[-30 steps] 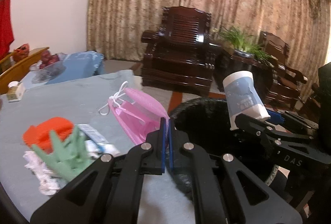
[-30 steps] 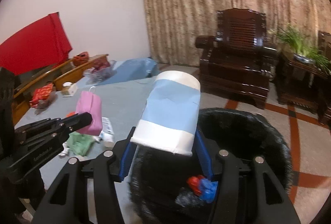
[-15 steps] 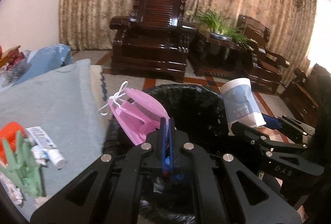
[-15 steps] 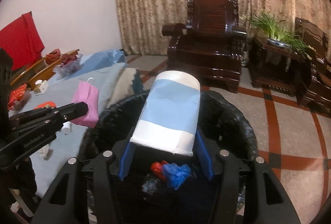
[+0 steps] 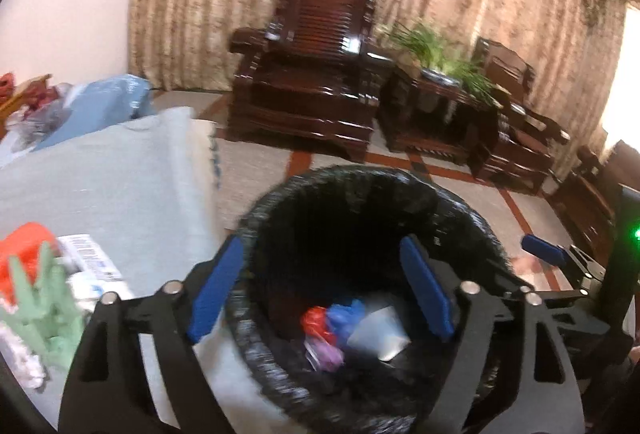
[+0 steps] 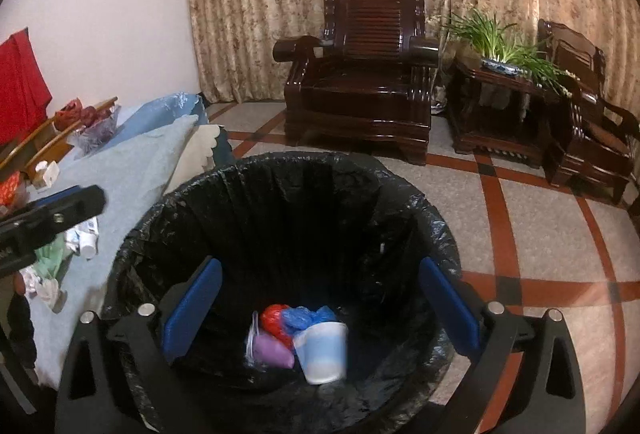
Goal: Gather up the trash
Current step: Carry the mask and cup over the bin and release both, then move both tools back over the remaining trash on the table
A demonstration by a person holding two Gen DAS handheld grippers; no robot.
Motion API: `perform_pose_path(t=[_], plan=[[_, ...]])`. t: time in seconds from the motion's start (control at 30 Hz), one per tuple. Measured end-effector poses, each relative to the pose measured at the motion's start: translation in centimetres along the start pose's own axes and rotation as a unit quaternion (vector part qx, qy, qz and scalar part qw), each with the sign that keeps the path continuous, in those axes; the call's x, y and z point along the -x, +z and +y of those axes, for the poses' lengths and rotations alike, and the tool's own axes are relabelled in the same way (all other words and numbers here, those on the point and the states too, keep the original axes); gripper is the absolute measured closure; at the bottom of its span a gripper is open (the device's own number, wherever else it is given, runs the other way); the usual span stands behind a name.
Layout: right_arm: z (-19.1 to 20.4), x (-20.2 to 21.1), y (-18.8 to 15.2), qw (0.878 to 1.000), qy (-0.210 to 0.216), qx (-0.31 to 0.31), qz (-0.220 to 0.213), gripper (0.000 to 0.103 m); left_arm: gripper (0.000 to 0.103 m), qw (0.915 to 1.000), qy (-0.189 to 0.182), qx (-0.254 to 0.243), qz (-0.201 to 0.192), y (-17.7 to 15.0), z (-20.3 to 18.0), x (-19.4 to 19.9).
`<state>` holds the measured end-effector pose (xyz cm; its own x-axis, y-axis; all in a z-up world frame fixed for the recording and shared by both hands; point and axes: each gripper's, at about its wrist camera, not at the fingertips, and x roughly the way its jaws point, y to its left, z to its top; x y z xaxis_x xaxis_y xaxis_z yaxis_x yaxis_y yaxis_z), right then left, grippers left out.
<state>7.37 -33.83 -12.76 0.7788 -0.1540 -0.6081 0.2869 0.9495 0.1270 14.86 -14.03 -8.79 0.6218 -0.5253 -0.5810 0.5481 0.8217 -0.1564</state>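
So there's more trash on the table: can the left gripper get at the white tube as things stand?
Probably yes. The left gripper, jaws opening and empty, hangs over the bin; the white tube lies uncovered on the table beside it.

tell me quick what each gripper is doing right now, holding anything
Left gripper: jaws opening, nothing between them, over the trash bin.
Right gripper: jaws opening, empty; the paper cup lies in the bin.

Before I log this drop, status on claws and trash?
Both claws opening, nothing between them: left claw, right claw. Paper cup and pink mask in bin. More litter on table.
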Motion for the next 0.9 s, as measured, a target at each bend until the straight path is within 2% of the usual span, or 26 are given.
perform_pose_path(t=[0.1, 0.3, 0.6, 0.9], plan=[[0.9, 0.3, 0.3, 1.000, 0.020, -0.006, -0.008, 0.006, 0.017, 0.9992, 0.035, 0.009, -0.018, 0.1, 2.3, 2.3], [5.9, 1.0, 1.2, 0.997, 0.075, 0.021, -0.028, 0.006, 0.017, 0.9936, 0.102, 0.025, -0.042, -0.6, 6.6, 7.1], [15.1, 1.3, 1.8, 0.983, 0.161, 0.079, -0.036, 0.006, 0.017, 0.9747, 0.204, 0.071, -0.057, -2.7, 14.1, 13.8], [23.4, 0.8, -0.2, 0.964, 0.226, 0.137, -0.023, 0.006, 0.017, 0.9571, 0.260, 0.114, -0.056, -5.6, 19.0, 17.5]])
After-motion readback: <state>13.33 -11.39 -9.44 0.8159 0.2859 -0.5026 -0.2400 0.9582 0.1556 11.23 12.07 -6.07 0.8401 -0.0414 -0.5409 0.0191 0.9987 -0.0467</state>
